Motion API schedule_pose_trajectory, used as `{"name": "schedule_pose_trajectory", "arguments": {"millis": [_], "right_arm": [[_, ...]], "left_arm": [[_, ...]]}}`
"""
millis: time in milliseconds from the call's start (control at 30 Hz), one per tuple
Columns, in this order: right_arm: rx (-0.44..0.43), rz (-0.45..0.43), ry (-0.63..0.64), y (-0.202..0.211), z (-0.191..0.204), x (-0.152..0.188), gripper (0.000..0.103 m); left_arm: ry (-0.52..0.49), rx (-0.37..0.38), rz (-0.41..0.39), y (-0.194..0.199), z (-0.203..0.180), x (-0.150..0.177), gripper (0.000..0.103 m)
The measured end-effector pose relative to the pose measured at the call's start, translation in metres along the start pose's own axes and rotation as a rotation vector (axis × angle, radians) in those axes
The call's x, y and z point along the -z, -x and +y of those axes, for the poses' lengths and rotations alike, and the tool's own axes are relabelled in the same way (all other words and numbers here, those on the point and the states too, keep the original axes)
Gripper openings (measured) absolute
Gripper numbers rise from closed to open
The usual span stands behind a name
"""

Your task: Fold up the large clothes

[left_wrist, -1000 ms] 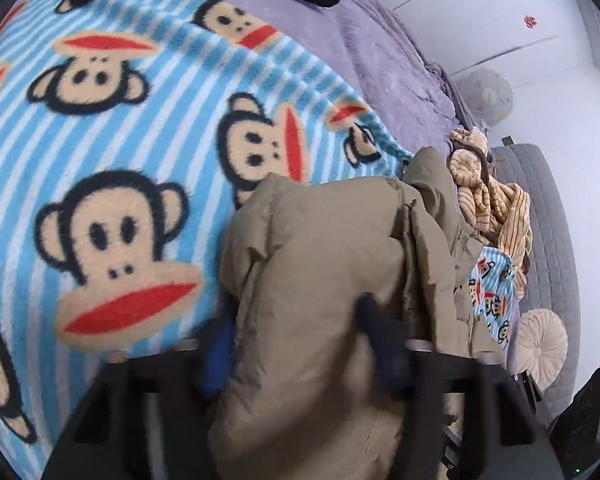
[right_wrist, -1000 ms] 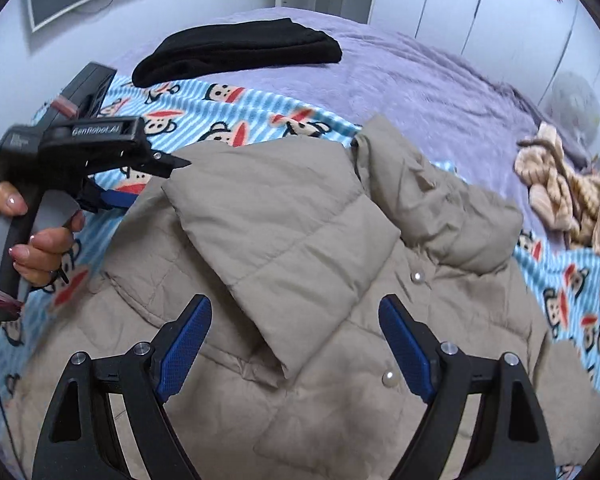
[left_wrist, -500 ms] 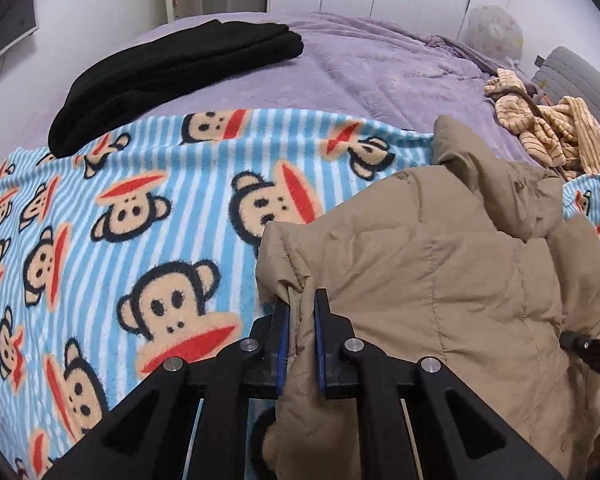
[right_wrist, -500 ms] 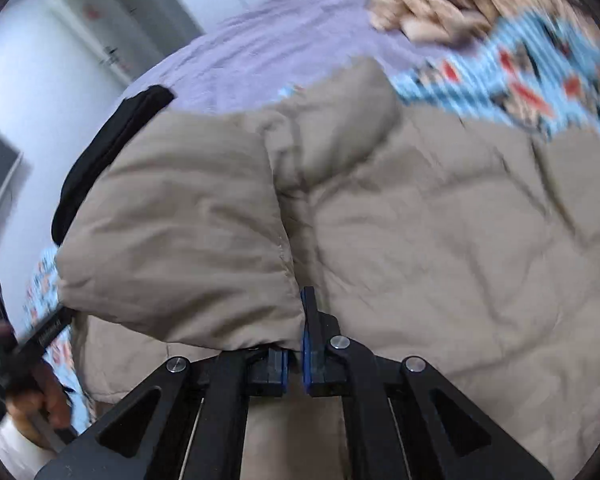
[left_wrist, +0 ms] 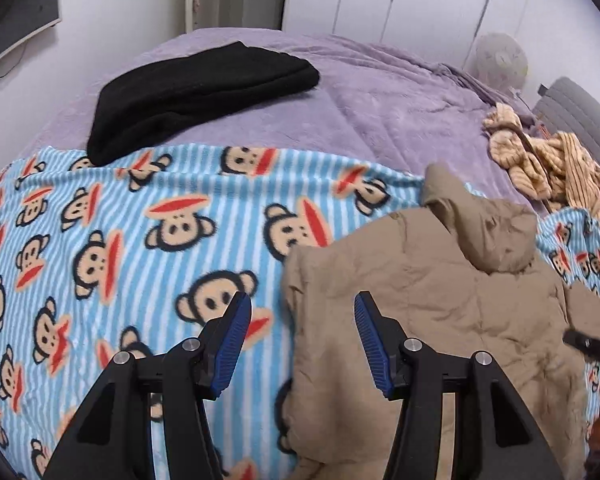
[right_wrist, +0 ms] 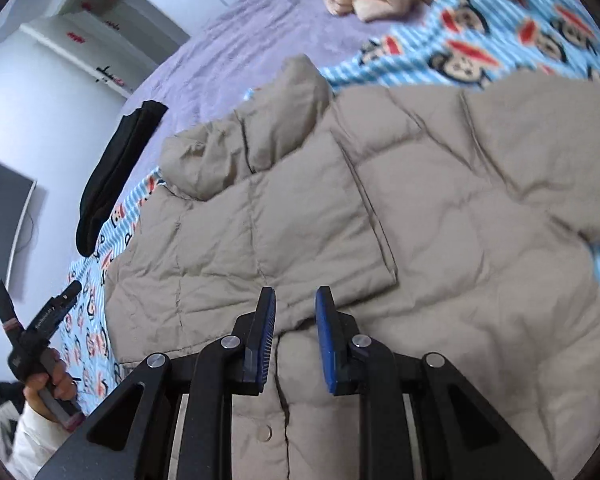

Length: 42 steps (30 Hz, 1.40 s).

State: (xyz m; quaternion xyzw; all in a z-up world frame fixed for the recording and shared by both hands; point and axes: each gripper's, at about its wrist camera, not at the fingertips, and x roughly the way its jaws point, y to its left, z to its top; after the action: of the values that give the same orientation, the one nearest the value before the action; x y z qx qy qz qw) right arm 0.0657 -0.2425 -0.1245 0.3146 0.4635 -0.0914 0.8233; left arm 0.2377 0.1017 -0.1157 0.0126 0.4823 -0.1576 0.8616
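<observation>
Both grippers have let go of the padded fabric they were pinching half a second ago, and the sleeve now lies folded flat across the jacket's front. Nearest in the left wrist view, the left gripper [left_wrist: 298, 334] hangs above the bed with its blue-padded fingers [left_wrist: 232, 336] well apart and still opening; nothing is pressed between them, and the jacket's edge only shows below the gap. The beige puffer jacket [left_wrist: 440, 300] spreads from 6 o'clock out to 3 o'clock, lying on the blue striped monkey blanket [left_wrist: 120, 248], which fills the 9 o'clock side. In the right wrist view, the right gripper [right_wrist: 295, 322] sits low over the jacket [right_wrist: 440, 240], its fingers a narrow gap apart and opening, with no cloth caught in them; the folded sleeve [right_wrist: 268, 232] ends just beyond the tips, toward 12 o'clock. At 8 o'clock in that view a person's hand [right_wrist: 50, 382] grips the handle of the other gripper. Farther off, the jacket's hood [left_wrist: 488, 224] is bunched at 2 o'clock in the left view. Beyond the blanket, a black folded garment [left_wrist: 196, 96] rests on the purple bedspread [left_wrist: 380, 104] at 11 o'clock, and a heap of tan striped clothing [left_wrist: 556, 164] lies at 2 o'clock near the bed's far edge.
</observation>
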Motion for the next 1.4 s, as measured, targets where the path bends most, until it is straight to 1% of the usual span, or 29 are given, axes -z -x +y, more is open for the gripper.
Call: {"name": "schedule_pose_trajectory", "arguments": {"millis": [33,100,133,167,200,233,267,300,333,367,400,467,533,567,667,733,767,800,833,900,1033,1133,1167,1267,1333,1367,1400], "right_arm": [[-0.013,0.005,0.056,-0.006,0.010,-0.012,0.023],[-0.044,0.027,0.170,-0.025,0.033,-0.028,0.023],[-0.044,0.051,0.236,-0.035,0.045,-0.030,0.023],[-0.038,0.087,0.301,-0.049,0.055,-0.032,0.023],[-0.023,0.118,0.348,-0.062,0.062,-0.029,0.022],[0.021,0.143,0.390,-0.075,0.064,-0.022,0.022],[0.066,0.154,0.410,-0.084,0.060,-0.019,0.022],[0.101,0.156,0.412,-0.091,0.052,-0.015,0.019],[0.114,0.150,0.384,-0.094,0.038,-0.013,0.019],[0.097,0.142,0.333,-0.093,0.022,-0.011,0.016],[0.069,0.132,0.280,-0.090,0.007,-0.009,0.011],[0.024,0.125,0.172,-0.081,-0.017,-0.008,0.006],[0.002,0.120,0.089,-0.072,-0.032,-0.006,0.006],[0.011,0.109,0.064,-0.067,-0.037,-0.005,0.006],[0.048,0.076,0.008,-0.050,-0.048,-0.003,0.006],[0.079,0.057,-0.038,-0.037,-0.058,-0.004,0.014],[0.114,0.053,-0.059,-0.030,-0.064,-0.003,0.014],[0.111,0.050,-0.078,-0.023,-0.072,0.000,0.014],[0.091,0.048,-0.104,-0.014,-0.080,0.003,0.014],[0.082,0.050,-0.123,-0.002,-0.086,0.010,0.014],[0.058,0.114,-0.135,0.010,-0.090,0.038,0.015],[0.046,0.127,-0.166,0.022,-0.097,0.056,0.022],[0.039,0.126,-0.180,0.025,-0.099,0.060,0.026],[0.020,0.122,-0.207,0.036,-0.104,0.071,0.033],[0.010,0.115,-0.221,0.045,-0.112,0.075,0.041],[0.009,0.111,-0.227,0.049,-0.115,0.076,0.050],[0.012,0.105,-0.233,0.053,-0.120,0.076,0.059]], "left_arm": [[-0.034,-0.012,0.020,-0.007,-0.012,0.008,0.055],[-0.096,-0.086,0.061,-0.027,-0.031,0.029,0.055],[-0.112,-0.120,0.078,-0.038,-0.034,0.039,0.055],[-0.106,-0.134,0.093,-0.049,-0.032,0.049,0.056],[-0.085,-0.129,0.098,-0.057,-0.028,0.057,0.056],[-0.060,-0.111,0.092,-0.061,-0.023,0.063,0.057],[-0.037,-0.099,0.085,-0.064,-0.018,0.066,0.062],[-0.017,-0.094,0.086,-0.065,-0.014,0.067,0.067],[-0.011,-0.088,0.088,-0.066,-0.012,0.066,0.067],[-0.015,-0.084,0.091,-0.067,-0.012,0.065,0.068],[-0.027,-0.086,0.090,-0.067,-0.012,0.065,0.069],[-0.040,-0.092,0.089,-0.068,-0.013,0.065,0.070],[-0.032,-0.102,0.096,-0.066,-0.014,0.063,0.070],[-0.029,-0.115,0.101,-0.063,-0.015,0.061,0.070],[-0.040,-0.160,0.105,-0.051,-0.019,0.055,0.070],[-0.054,-0.173,0.101,-0.040,-0.022,0.054,0.070],[-0.059,-0.170,0.099,-0.034,-0.024,0.054,0.070],[-0.064,-0.164,0.097,-0.027,-0.027,0.054,0.070],[-0.070,-0.161,0.097,-0.022,-0.031,0.055,0.070],[-0.081,-0.150,0.105,-0.012,-0.041,0.059,0.070],[-0.103,-0.103,0.135,0.004,-0.072,0.072,0.070],[-0.144,-0.071,0.174,0.010,-0.102,0.085,0.070],[-0.159,-0.064,0.181,0.012,-0.112,0.089,0.070],[-0.185,-0.040,0.183,0.020,-0.140,0.099,0.070],[-0.189,-0.031,0.183,0.025,-0.157,0.104,0.093],[-0.188,-0.037,0.171,0.028,-0.165,0.106,0.103],[-0.198,-0.038,0.161,0.031,-0.173,0.107,0.103]]}}
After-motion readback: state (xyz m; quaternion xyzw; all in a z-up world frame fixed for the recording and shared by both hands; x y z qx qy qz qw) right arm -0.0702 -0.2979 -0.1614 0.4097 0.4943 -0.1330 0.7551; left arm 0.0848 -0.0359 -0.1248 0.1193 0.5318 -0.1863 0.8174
